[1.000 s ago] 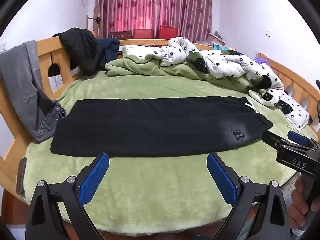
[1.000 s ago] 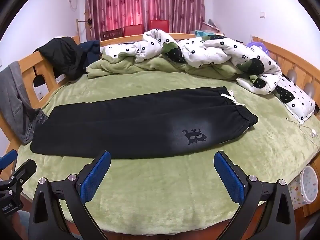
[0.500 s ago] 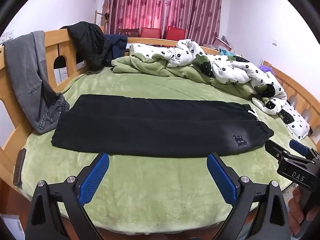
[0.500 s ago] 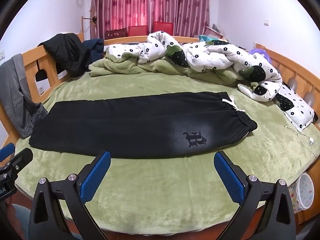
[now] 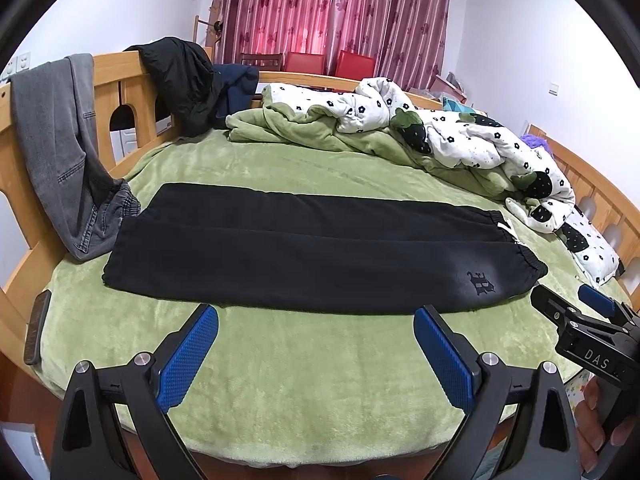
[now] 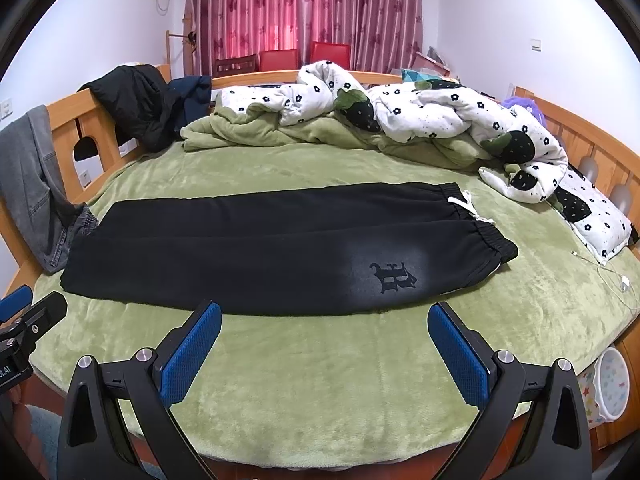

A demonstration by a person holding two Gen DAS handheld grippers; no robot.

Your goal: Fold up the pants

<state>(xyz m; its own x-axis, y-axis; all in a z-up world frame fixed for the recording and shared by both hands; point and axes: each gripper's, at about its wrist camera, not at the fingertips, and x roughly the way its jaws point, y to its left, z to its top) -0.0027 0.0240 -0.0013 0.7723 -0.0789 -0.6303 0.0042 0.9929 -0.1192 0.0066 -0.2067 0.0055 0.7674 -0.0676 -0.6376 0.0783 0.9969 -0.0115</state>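
The black pants (image 5: 320, 248) lie flat on the green blanket (image 5: 320, 380), folded lengthwise, one leg on the other. They are just ahead of both grippers – waistband ahead to the right, leg ends to the left. The left gripper (image 5: 316, 344) has its jaws wide apart and holds nothing. The right gripper (image 6: 325, 342) is the same – wide apart, above bare blanket, near the pants' front edge but not touching it.

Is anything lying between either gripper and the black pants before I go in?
Nothing visible. Only bare green blanket separates the left gripper and the right gripper from the near edge of the black pants. Both jaws are open.
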